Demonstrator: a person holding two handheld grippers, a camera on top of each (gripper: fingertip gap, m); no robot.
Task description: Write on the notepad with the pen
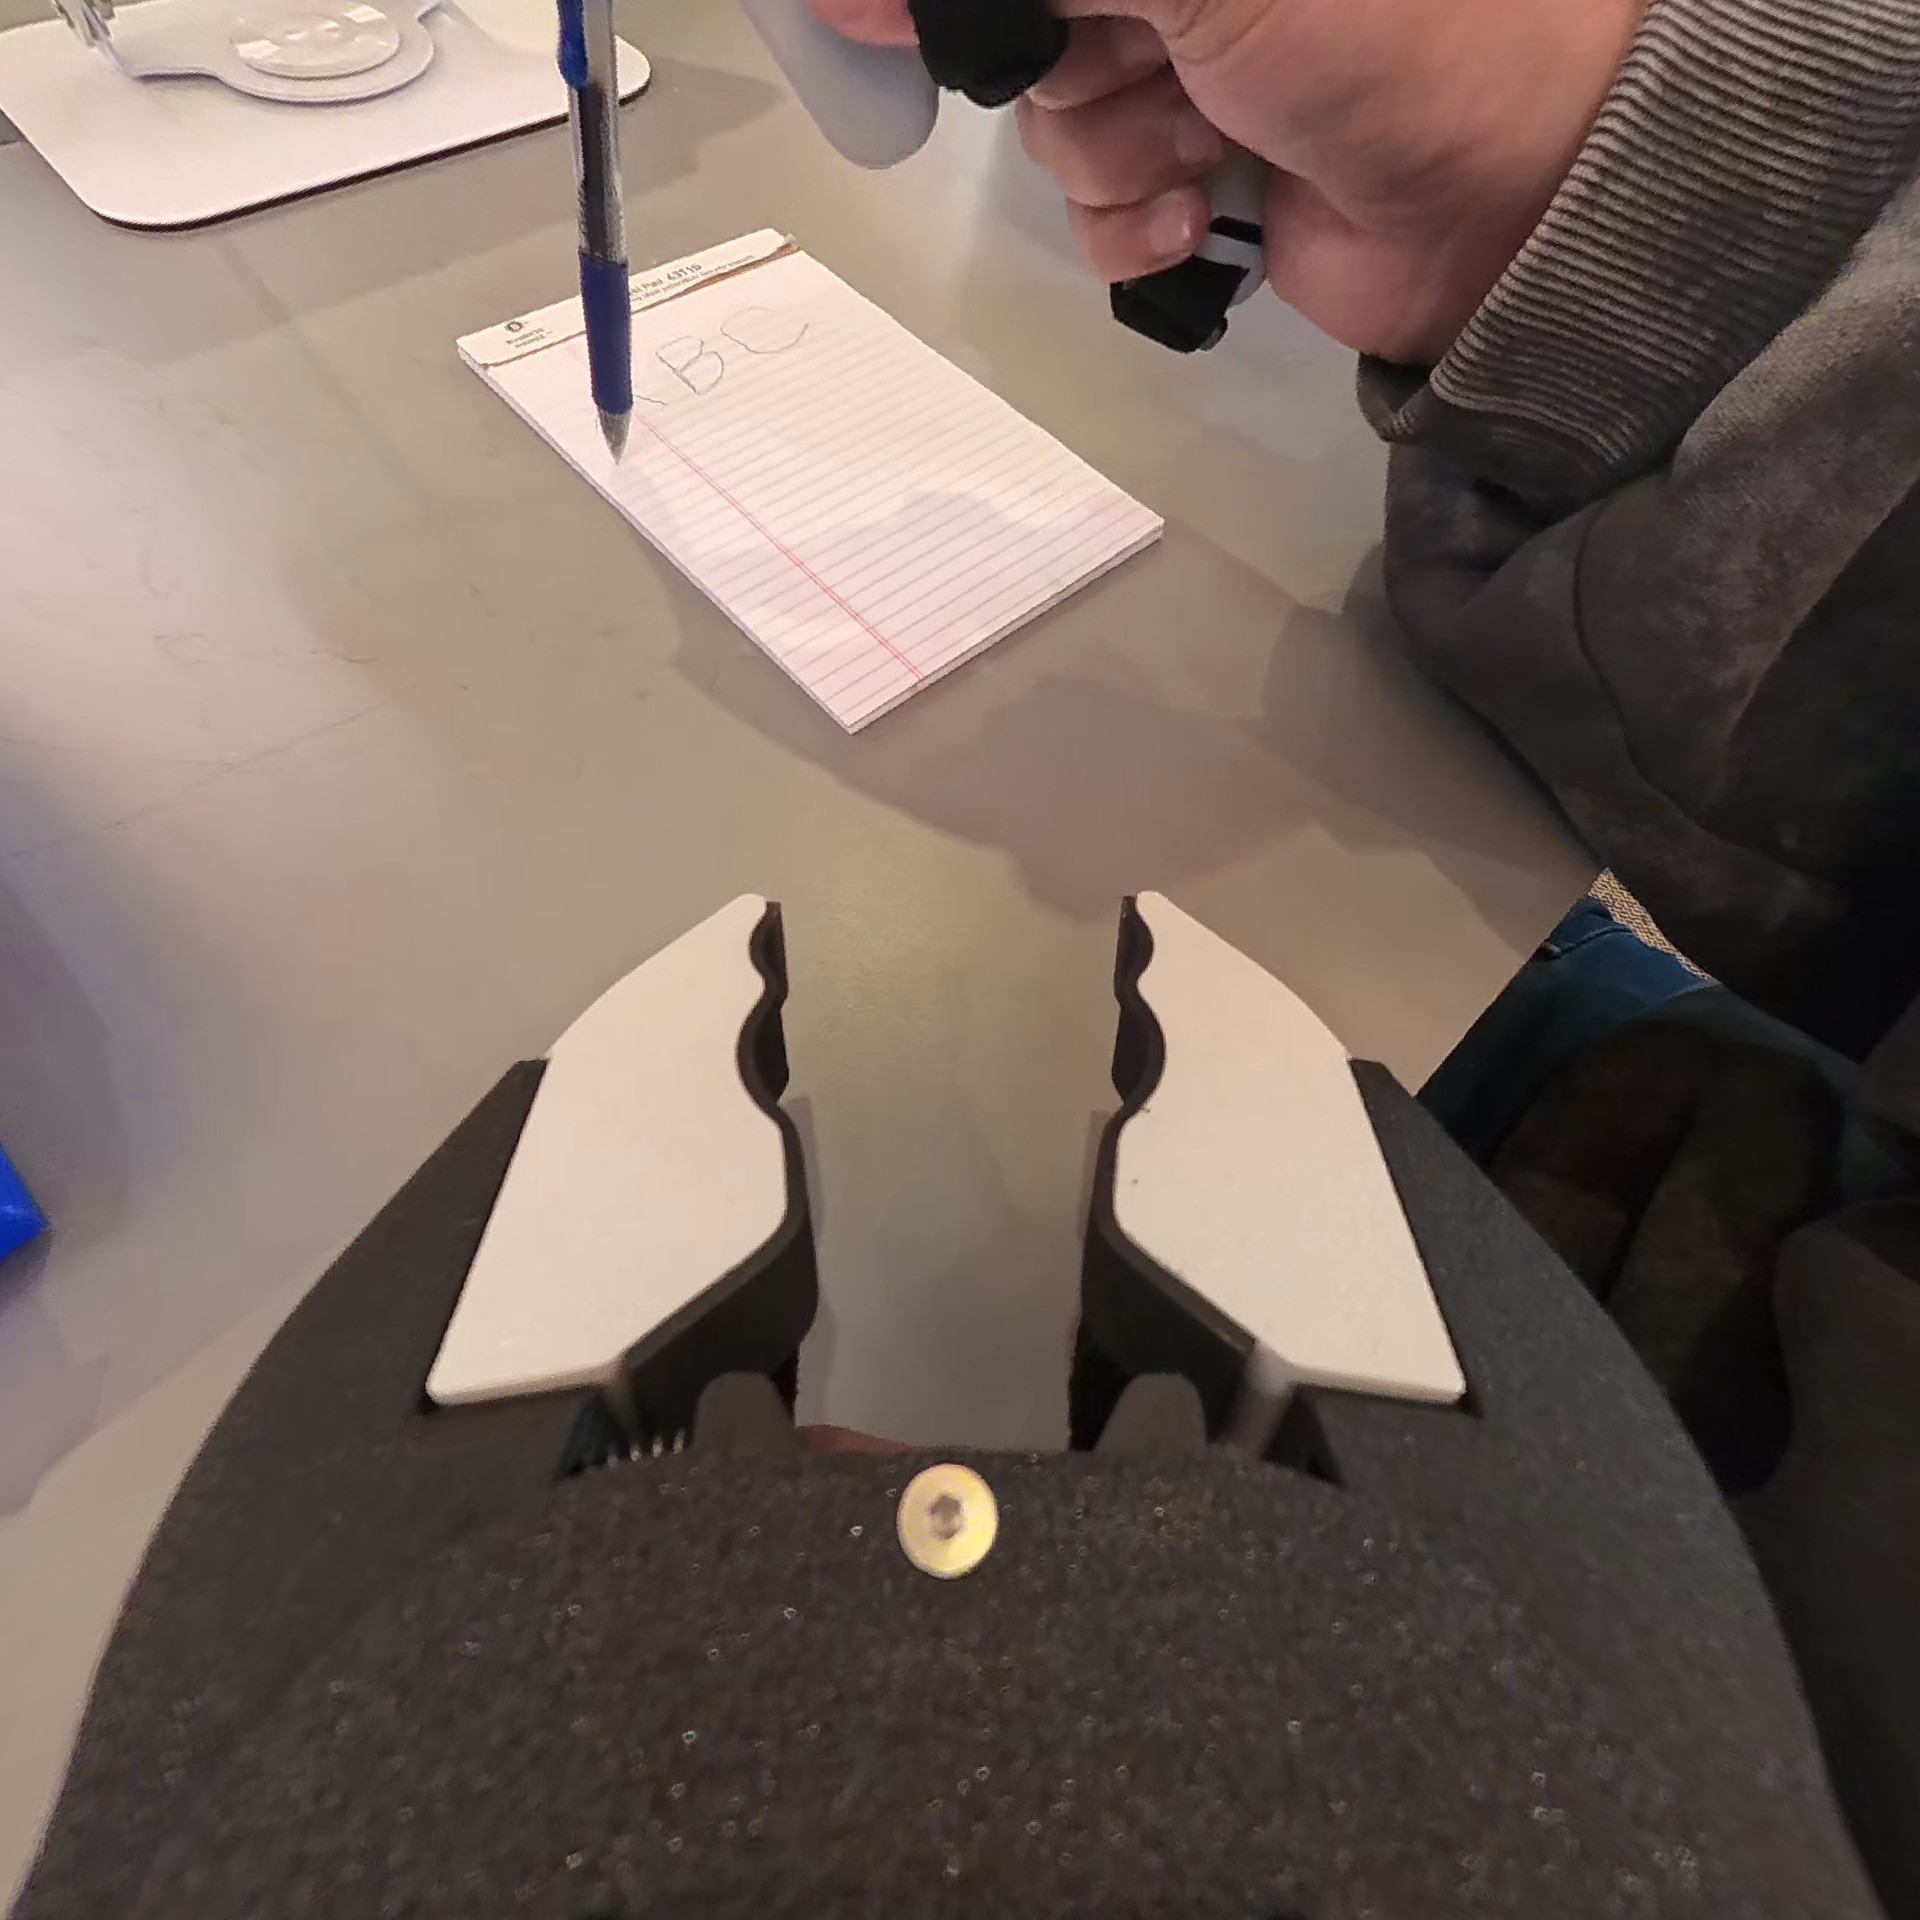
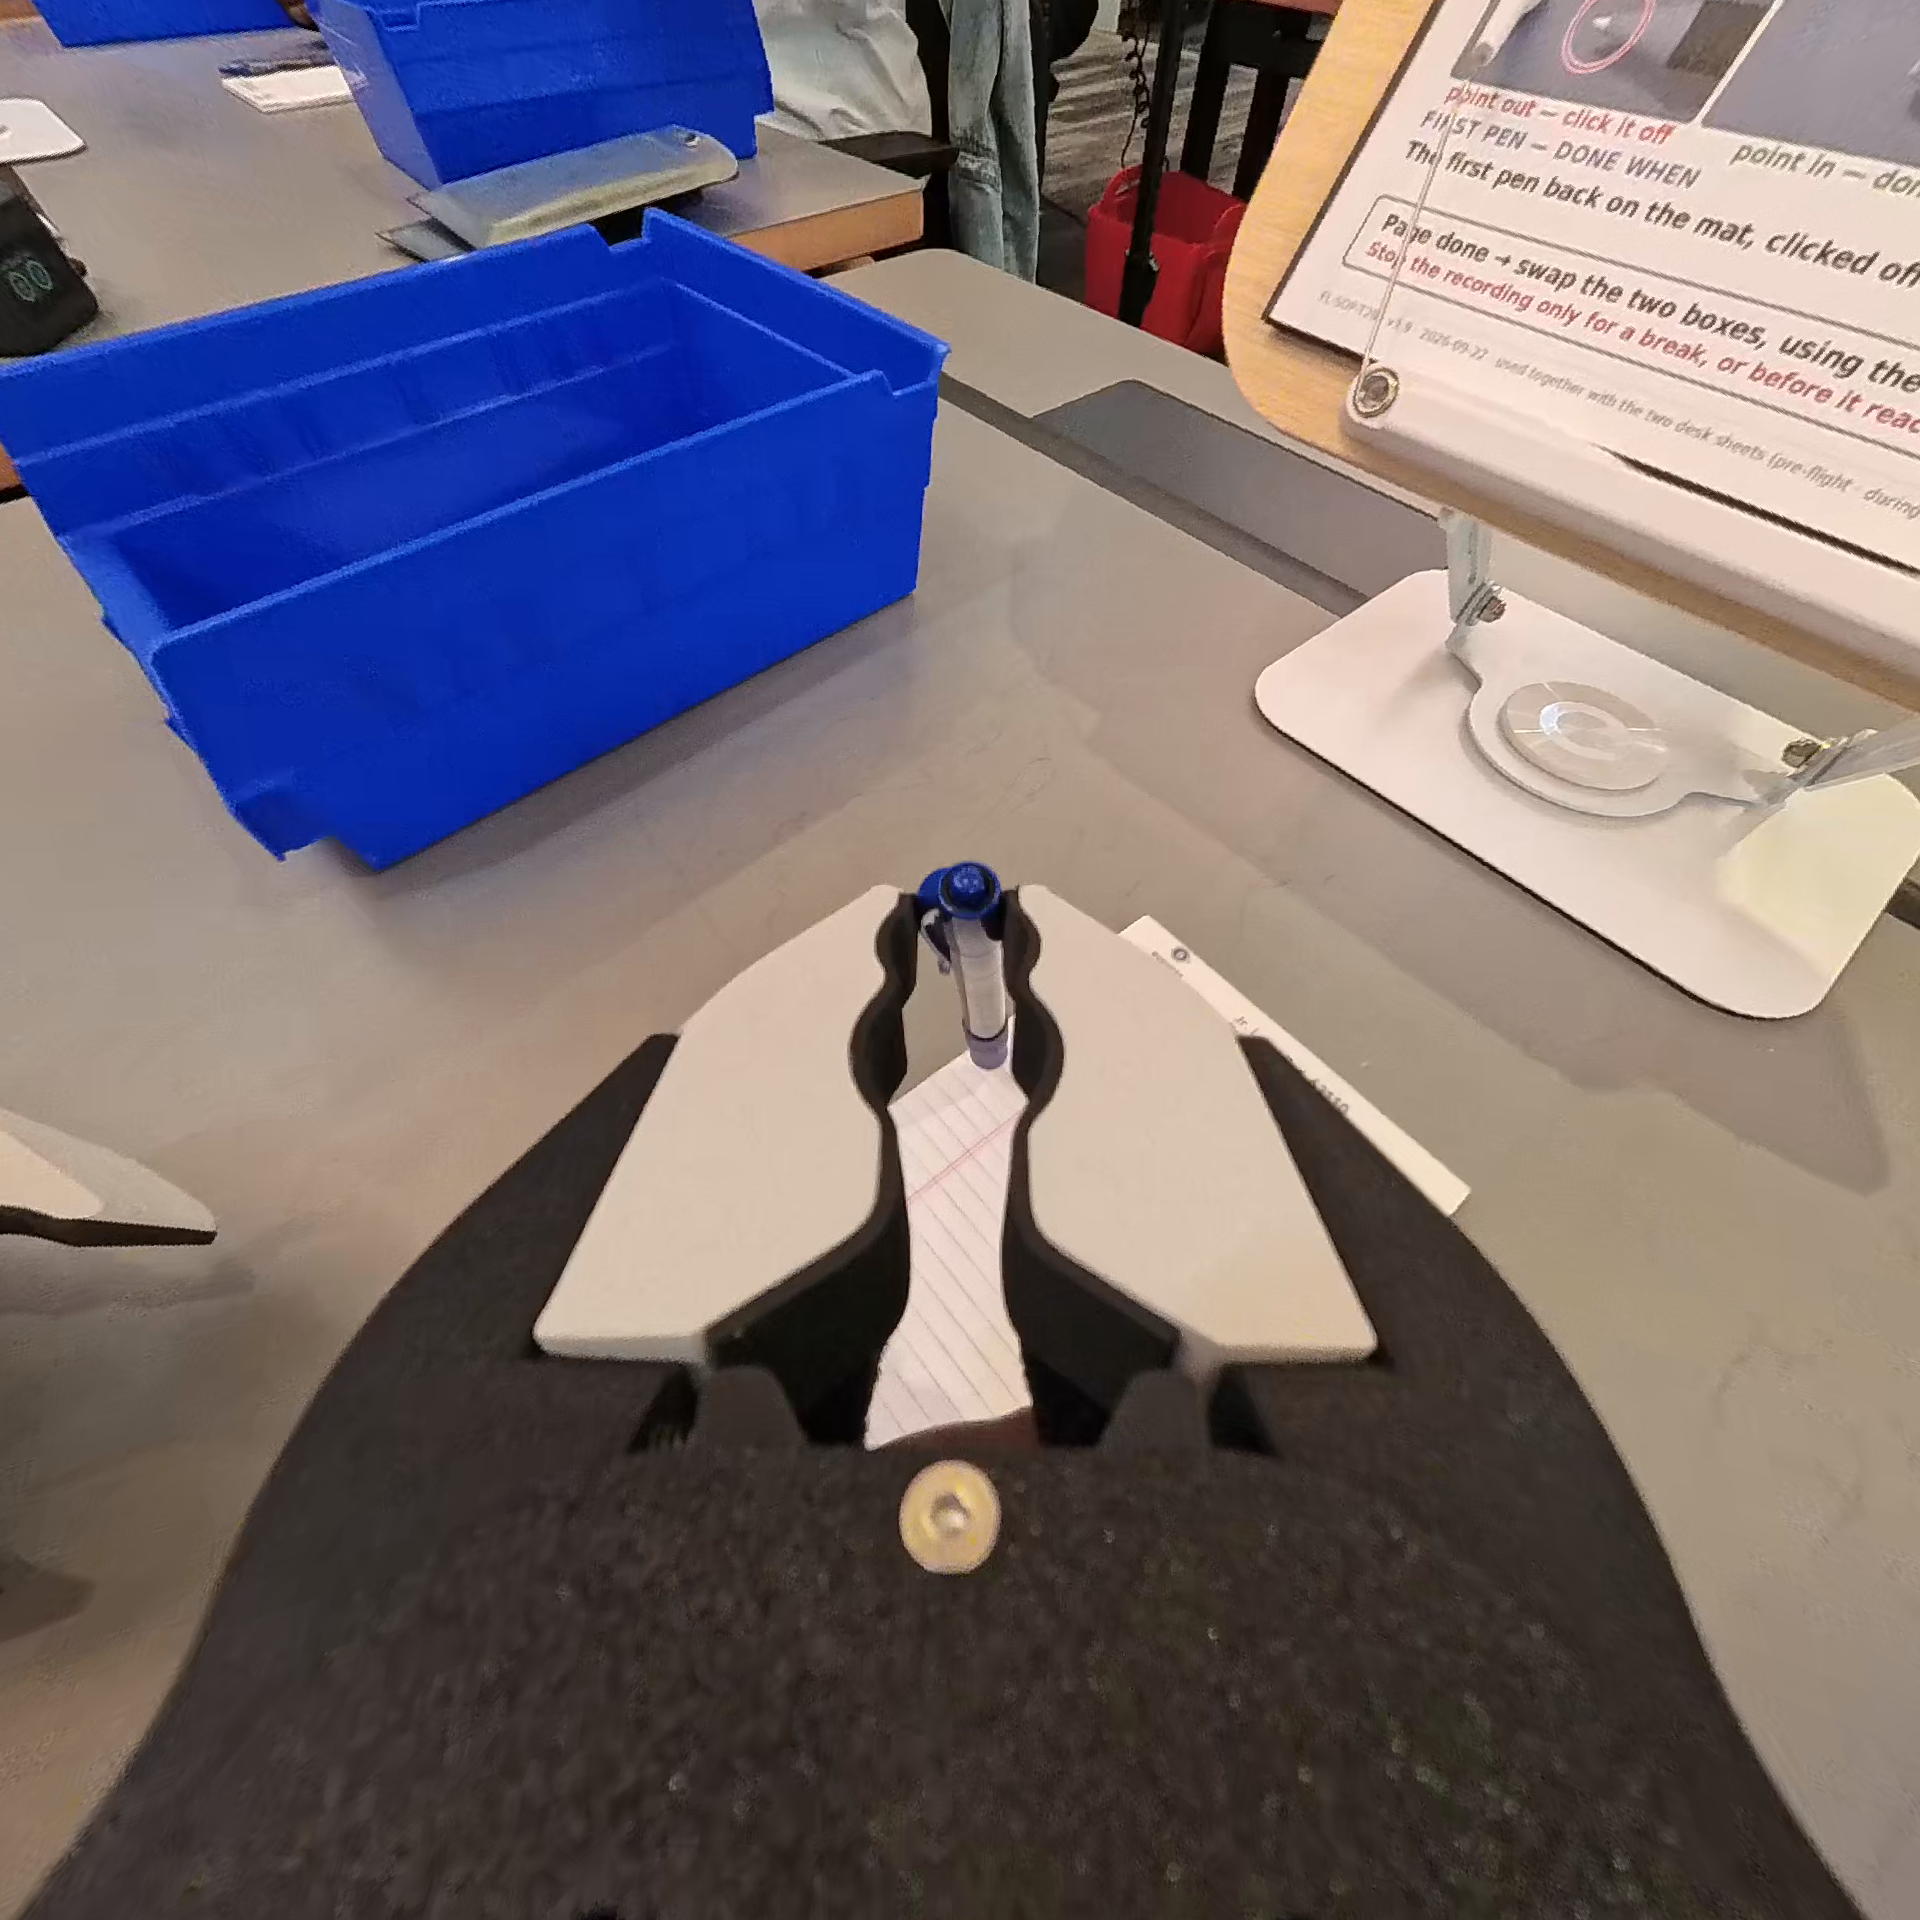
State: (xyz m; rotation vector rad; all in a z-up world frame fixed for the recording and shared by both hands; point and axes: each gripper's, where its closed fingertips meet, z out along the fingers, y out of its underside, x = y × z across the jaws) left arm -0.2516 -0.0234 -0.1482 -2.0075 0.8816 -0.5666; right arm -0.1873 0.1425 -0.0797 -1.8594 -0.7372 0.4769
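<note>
A white lined notepad (image 1: 821, 488) lies on the grey table with a few hand-drawn letters near its top edge. A blue pen (image 1: 601, 270) stands nearly upright over it, its tip at the pad's left margin. My right gripper (image 2: 961, 904) is shut on the pen (image 2: 977, 987) near its blue clicker end, and the notepad (image 2: 951, 1247) shows between and beside its fingers. My left gripper (image 1: 951, 914) is open and empty above the table, in front of the pad. A hand (image 1: 1351, 135) holds the right gripper's handle.
An empty blue bin (image 2: 468, 520) stands at the left, with another behind it. A white stand base (image 2: 1558, 790) carrying an instruction board (image 2: 1662, 208) sits at the right; its base shows too in the left wrist view (image 1: 312, 114). A grey sleeve (image 1: 1662, 520) crosses the right side. My hands' fingertips stand some 20 cm from each other.
</note>
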